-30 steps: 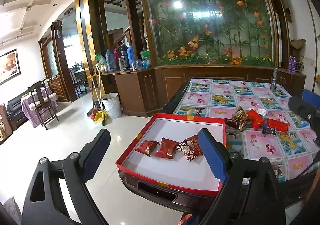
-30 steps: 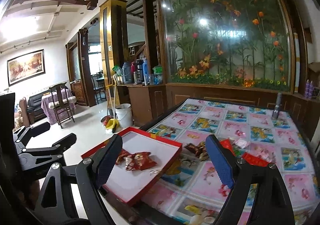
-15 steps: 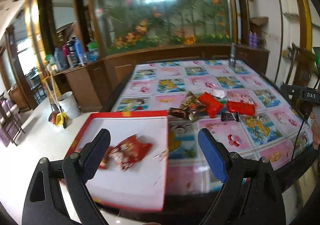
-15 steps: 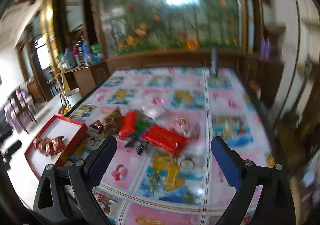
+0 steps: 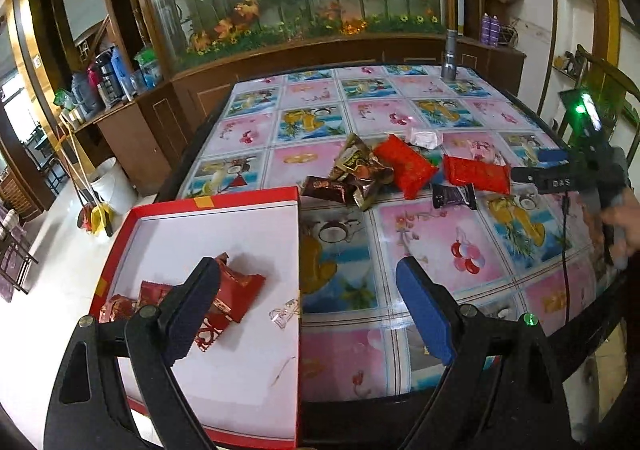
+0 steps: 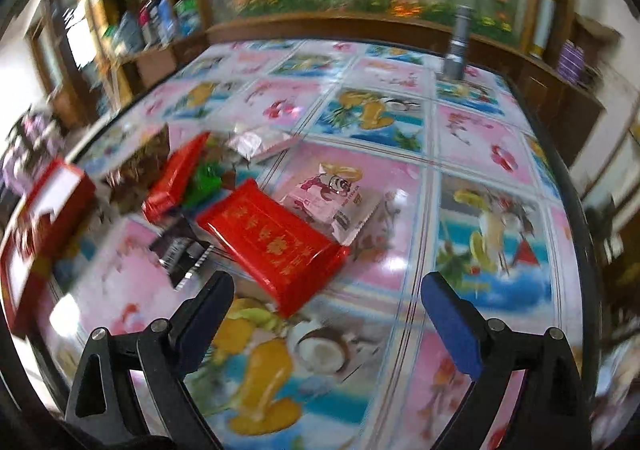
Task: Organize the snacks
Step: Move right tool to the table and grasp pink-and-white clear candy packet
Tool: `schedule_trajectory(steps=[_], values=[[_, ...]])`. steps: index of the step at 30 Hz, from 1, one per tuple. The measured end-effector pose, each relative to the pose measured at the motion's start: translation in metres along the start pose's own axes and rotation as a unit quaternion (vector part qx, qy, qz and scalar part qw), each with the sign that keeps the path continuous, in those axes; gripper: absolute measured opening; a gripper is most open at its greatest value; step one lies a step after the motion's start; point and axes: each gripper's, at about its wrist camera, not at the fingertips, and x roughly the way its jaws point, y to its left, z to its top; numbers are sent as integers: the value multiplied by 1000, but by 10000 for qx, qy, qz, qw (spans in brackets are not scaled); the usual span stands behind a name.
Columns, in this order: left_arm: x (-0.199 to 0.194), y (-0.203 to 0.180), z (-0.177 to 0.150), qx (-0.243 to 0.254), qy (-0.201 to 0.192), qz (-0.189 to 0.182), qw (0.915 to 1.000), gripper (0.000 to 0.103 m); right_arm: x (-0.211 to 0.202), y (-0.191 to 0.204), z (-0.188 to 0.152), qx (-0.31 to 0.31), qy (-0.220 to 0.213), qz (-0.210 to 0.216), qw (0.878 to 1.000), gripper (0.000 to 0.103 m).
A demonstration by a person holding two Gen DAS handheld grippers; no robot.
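Two hand-held grippers hang over a glass-topped table [image 5: 420, 246] laid with fruit-and-flower picture squares, and the coming pick turns on one flat red foil packet with gold lettering [image 6: 276, 246]. In the right wrist view, blurred by motion, that packet lies just ahead of the right gripper [image 6: 328, 310], its near corner reaching into the gap between the spread blue-padded fingers [image 6: 448, 322], a little toward the left finger; its long axis runs on a diagonal from upper left to lower right, so it looks skewed to the line between the pads rather than square across it. The right jaws have just been opening and now stand wide, released, gripping nothing. A pink cartoon-printed sachet [image 6: 340, 201] sits touching the packet's far edge, and a small dark wrapped bar [image 6: 180, 250] lies just to its left. The left gripper [image 5: 308, 310], also wide apart and empty, hovers across the right wall of a shallow red-rimmed white cardboard tray [image 5: 240, 230], where several crinkled red foil snacks [image 5: 236, 290] already lie by its left finger. From the left wrist view the loose heap of red, brown and purple packets [image 5: 384, 173] sits well beyond that gripper, so the right hand appears the nearer one for the red packet, with a slight wrist roll likely needed.
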Motion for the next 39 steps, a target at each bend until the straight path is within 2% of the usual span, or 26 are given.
schedule_trajectory(steps=[3, 8, 12, 16, 17, 19, 20, 21, 23, 25, 27, 31, 36, 39], values=[[0, -7, 7, 11, -3, -47, 10000, 90, 13, -6, 13, -160, 82, -89, 9998, 95], [5, -26, 18, 227, 92, -151, 9996, 90, 32, -22, 42, 380, -16, -96, 9992, 96], [11, -36, 24, 335, 151, -128, 9992, 90, 56, -18, 55, 154, 139, -309, 9993, 95], [24, -56, 33, 424, 290, -217, 9984, 90, 74, -22, 59, 292, 185, -97, 9994, 92], [29, -63, 37, 449, 285, -245, 9983, 90, 75, -23, 58, 322, 201, -9, 9993, 90], [36, -77, 43, 582, 211, -262, 9977, 90, 77, -26, 55, 300, 313, 165, 9989, 77], [41, -85, 46, 686, 189, -284, 9971, 90, 79, -28, 53, 293, 387, 206, 9986, 64], [47, -95, 49, 798, 207, -370, 9959, 90, 79, -32, 50, 300, 377, 228, 9986, 58], [61, -115, 54, 1034, 307, -672, 9919, 90, 74, -42, 47, 393, 384, 317, 9980, 56], [74, -129, 58, 1175, 383, -805, 9891, 90, 70, -55, 45, 601, 461, 479, 9960, 53], [87, -139, 61, 1216, 472, -891, 9874, 90, 66, -66, 43, 791, 517, 562, 9939, 47], [108, -153, 70, 1156, 613, -980, 9866, 90, 64, -80, 40, 992, 551, 665, 9913, 43], [123, -163, 71, 1282, 699, -979, 9844, 90, 64, -74, 40, 858, 550, 492, 9936, 43], [133, -169, 73, 1173, 764, -1070, 9844, 89, 64, -71, 41, 810, 566, 377, 9944, 42]])
